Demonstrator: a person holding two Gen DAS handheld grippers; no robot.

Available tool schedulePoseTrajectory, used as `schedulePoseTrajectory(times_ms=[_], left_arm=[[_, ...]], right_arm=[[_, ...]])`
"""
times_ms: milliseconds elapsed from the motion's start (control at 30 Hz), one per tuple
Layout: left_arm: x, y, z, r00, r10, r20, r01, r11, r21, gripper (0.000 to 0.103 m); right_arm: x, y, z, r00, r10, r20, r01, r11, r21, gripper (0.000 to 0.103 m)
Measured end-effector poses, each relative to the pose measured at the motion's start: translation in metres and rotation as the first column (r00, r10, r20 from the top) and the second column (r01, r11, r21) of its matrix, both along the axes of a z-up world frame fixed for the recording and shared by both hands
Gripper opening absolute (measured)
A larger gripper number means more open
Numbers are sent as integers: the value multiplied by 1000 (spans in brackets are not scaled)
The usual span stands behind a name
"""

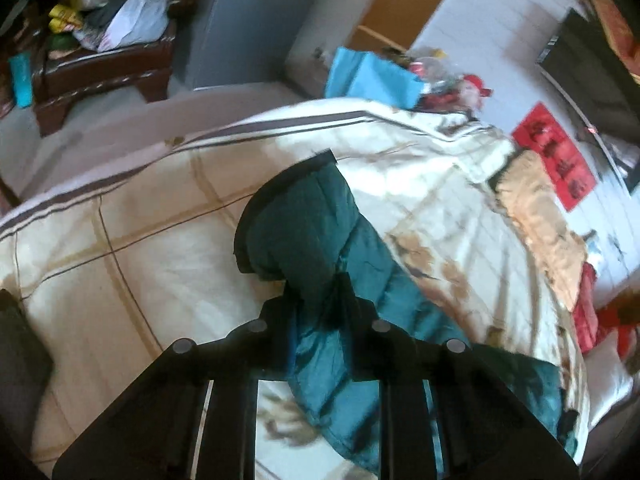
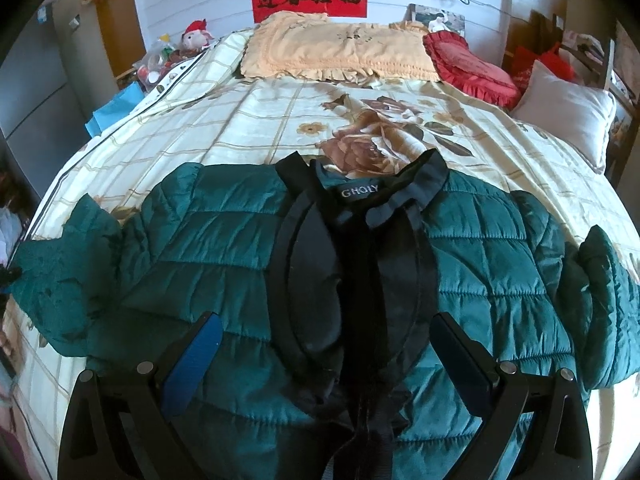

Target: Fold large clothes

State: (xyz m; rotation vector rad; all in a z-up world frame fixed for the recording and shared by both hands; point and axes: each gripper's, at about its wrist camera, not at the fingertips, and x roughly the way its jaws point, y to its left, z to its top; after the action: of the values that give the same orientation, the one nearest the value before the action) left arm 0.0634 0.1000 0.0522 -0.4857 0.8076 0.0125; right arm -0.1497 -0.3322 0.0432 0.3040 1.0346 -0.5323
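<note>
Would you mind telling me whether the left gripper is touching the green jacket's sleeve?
Touching: the left wrist view shows the left gripper shut on the sleeve, fabric pinched between its fingers.

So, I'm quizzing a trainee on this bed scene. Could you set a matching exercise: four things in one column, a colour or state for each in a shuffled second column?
Things:
1. quilted jacket
2. left gripper
3. right gripper
4. ruffled cushion

Colour or state:
A. red, by the wall end of the bed
B. jaws spread wide, holding nothing
C. teal, spread flat on the bedspread
D. jaws shut on the sleeve

Pairs: 1-C, 2-D, 3-B, 4-A
</note>
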Motion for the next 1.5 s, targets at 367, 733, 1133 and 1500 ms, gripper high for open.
schedulePoseTrajectory(times_ms=[367, 733, 1133, 1500], left_arm=[[-52, -61, 54, 971, -218, 93, 223, 974, -42, 15], [-104, -145, 70, 909, -403, 108, 403, 915, 14, 15], [-137, -216, 74, 851, -518, 92, 518, 855, 19, 15], [-162, -268, 70, 797, -600, 70, 601, 799, 16, 15]], right_arm=[[-8, 4, 8, 1000, 6, 18, -6, 1000, 1, 103], [-25, 1, 15, 1000, -2, 22, 2, 1000, 2, 103], [-37, -14, 10, 1000, -22, 16, 21, 1000, 10, 103], [-61, -42, 9, 998, -69, 12, 69, 997, 15, 103]])
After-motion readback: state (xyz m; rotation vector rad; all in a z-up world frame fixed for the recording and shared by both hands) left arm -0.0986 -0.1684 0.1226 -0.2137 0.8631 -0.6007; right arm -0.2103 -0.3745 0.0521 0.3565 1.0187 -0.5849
